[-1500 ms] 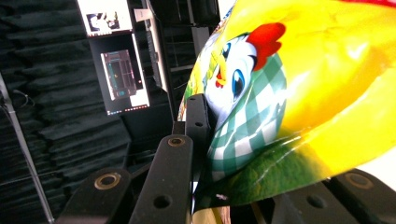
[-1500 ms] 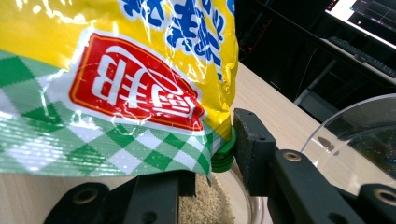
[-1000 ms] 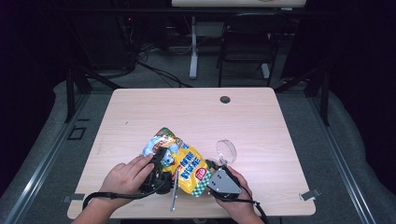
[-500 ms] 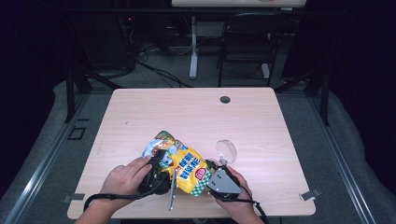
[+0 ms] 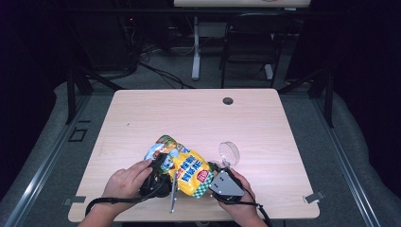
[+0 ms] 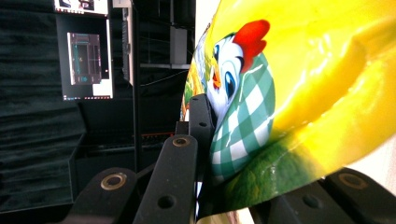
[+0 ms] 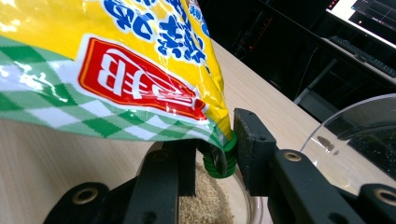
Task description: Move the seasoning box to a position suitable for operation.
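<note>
Both my forearms come in over the near edge of the table, hands close together near its middle. My left hand (image 5: 126,182) wraps my left gripper (image 5: 158,182), its jaws nearly closed. My right hand (image 5: 239,198) holds my right gripper (image 5: 218,176), its jaws partly closed, angled toward the left one.

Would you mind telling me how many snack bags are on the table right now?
1. The yellow bag lies near the front edge of the table, between the two grippers, beside a clear lid. Nothing more seems hidden.
</note>
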